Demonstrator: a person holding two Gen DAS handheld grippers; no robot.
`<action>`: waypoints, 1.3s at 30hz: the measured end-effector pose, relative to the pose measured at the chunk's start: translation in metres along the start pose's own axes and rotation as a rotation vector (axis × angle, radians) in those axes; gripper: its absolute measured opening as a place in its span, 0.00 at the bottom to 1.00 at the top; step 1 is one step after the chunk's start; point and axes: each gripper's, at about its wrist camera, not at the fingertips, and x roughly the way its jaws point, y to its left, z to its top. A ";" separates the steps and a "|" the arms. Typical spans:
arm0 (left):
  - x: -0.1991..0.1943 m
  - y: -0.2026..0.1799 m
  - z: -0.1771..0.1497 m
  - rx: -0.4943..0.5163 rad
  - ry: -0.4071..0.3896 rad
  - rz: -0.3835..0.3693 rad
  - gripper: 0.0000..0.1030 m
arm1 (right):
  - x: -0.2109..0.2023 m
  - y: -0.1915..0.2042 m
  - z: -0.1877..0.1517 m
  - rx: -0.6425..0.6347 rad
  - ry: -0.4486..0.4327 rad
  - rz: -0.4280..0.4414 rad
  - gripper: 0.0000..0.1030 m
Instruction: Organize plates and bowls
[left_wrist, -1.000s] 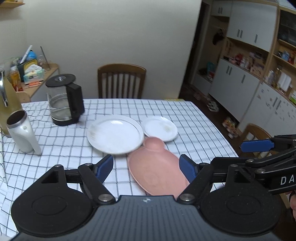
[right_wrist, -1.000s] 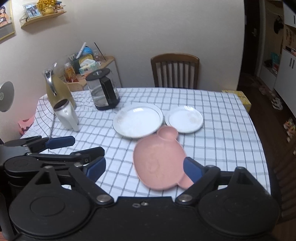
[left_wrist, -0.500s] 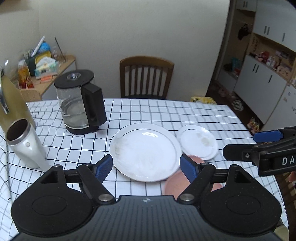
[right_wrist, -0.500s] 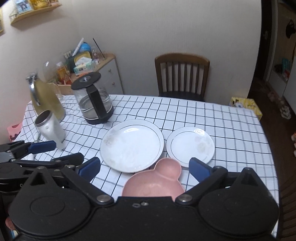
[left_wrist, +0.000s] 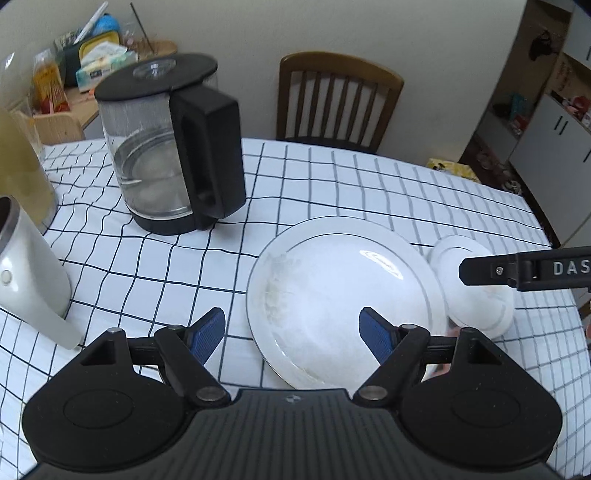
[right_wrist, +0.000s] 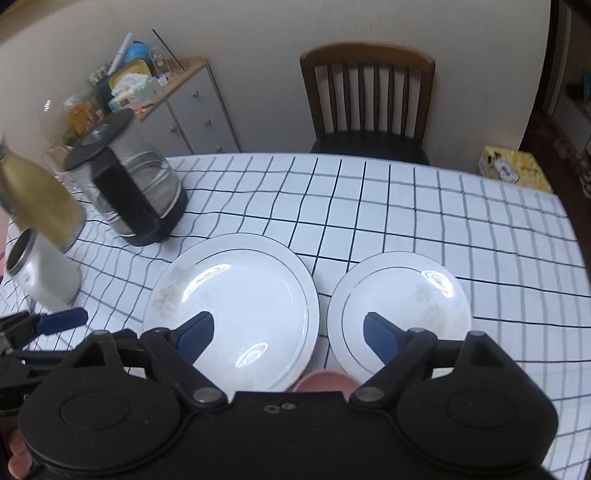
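- The left gripper (left_wrist: 291, 334) hangs above the bench (left_wrist: 332, 184), jaws wide apart and empty, over the near-left edge of the large round white plate (left_wrist: 343, 295).
- The right gripper (right_wrist: 284, 334) has nothing between its jaws, which are closing.
- The small round white plate (right_wrist: 402, 306) lies just beside the large one.
- Beyond stands the glass kettle with black handle (left_wrist: 173, 155).

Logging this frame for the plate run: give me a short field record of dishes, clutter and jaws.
large plate: white, flat on checked tablecloth
small plate: white, right of the large one, narrow gap between
pink dish: only an edge shows at the near side
kettle: glass, upright, far left
white cup: left edge
left gripper: jaws open, empty
right gripper: jaws closing, nothing between them
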 end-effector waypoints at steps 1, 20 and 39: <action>0.006 0.002 0.001 -0.004 0.008 0.004 0.77 | 0.008 -0.002 0.003 0.006 0.013 0.003 0.80; 0.074 0.024 0.002 -0.104 0.143 -0.015 0.40 | 0.079 -0.020 0.007 0.057 0.157 0.044 0.36; 0.086 0.038 0.000 -0.157 0.151 -0.019 0.16 | 0.089 -0.035 0.001 0.108 0.174 0.041 0.09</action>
